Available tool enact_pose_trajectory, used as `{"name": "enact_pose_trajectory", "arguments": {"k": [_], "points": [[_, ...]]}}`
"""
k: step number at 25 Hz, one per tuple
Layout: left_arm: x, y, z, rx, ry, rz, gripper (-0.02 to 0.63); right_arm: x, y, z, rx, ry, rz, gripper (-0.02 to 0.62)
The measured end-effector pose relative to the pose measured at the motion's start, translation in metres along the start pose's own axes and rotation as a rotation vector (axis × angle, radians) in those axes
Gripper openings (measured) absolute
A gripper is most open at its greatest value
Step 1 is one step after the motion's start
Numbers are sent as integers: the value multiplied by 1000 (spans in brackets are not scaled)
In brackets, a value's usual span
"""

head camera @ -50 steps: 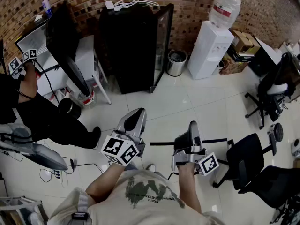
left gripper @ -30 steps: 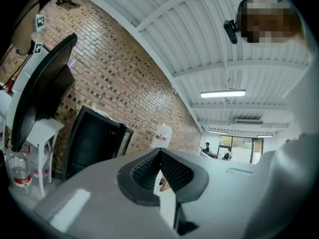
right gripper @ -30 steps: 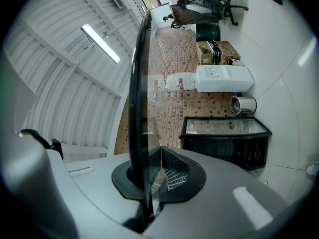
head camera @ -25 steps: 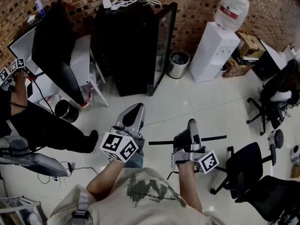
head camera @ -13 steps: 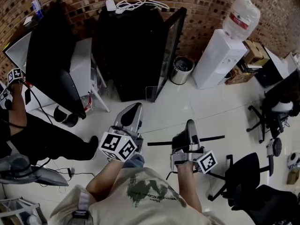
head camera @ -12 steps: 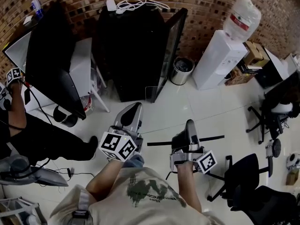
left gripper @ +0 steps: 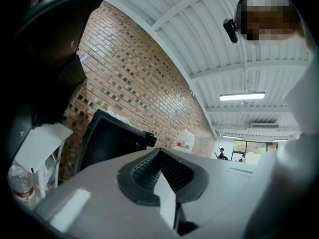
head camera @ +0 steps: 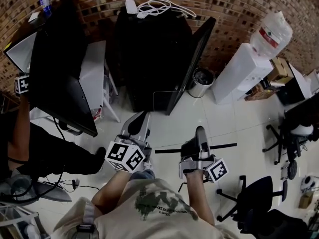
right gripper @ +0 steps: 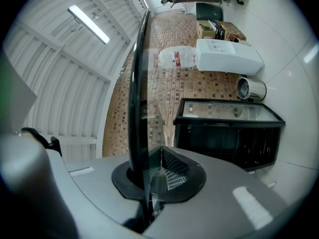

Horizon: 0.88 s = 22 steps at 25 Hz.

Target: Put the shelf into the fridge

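A clear glass shelf with a black edge strip [head camera: 167,151] hangs level between my two grippers. Its far edge reaches toward the black fridge [head camera: 149,54], whose glass door [head camera: 192,59] stands open to the right. My left gripper [head camera: 141,117] is shut on the shelf's left side; in the left gripper view the pane [left gripper: 167,205] shows as a pale sliver pinched between the pads. At the shelf's right side, my right gripper [head camera: 199,131] is shut on it, and the dark shelf edge [right gripper: 135,93] runs straight out from the jaws. The fridge [right gripper: 229,133] lies ahead.
A water dispenser [head camera: 244,66] and a metal bin [head camera: 202,78] stand right of the fridge. A large black panel on a white stand [head camera: 60,68] and a person in black [head camera: 30,138] are at the left. Office chairs [head camera: 254,198] stand behind at the right.
The fridge and its open door have come nearer and larger in the head view as both grippers carry the shelf toward them. The grip on the shelf is unchanged.
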<state>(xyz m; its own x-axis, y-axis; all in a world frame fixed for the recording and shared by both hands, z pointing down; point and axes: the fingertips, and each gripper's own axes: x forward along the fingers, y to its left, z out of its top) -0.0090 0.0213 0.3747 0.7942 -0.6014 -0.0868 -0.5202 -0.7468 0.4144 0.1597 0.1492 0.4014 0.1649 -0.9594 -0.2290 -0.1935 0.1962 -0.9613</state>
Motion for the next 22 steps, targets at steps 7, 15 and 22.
{"name": "enact_pose_trajectory", "arguments": {"k": [7,15,22], "points": [[14,41,13,3,-8,35,-3,51,-13,-18,1,26,-7,15],[26,79,28,1,-20,61,-3,98,-22,-39,0,46,-8,15],[30,104,37,11,-28,80,-3,126,-38,-47,21,36,-19,15]]}}
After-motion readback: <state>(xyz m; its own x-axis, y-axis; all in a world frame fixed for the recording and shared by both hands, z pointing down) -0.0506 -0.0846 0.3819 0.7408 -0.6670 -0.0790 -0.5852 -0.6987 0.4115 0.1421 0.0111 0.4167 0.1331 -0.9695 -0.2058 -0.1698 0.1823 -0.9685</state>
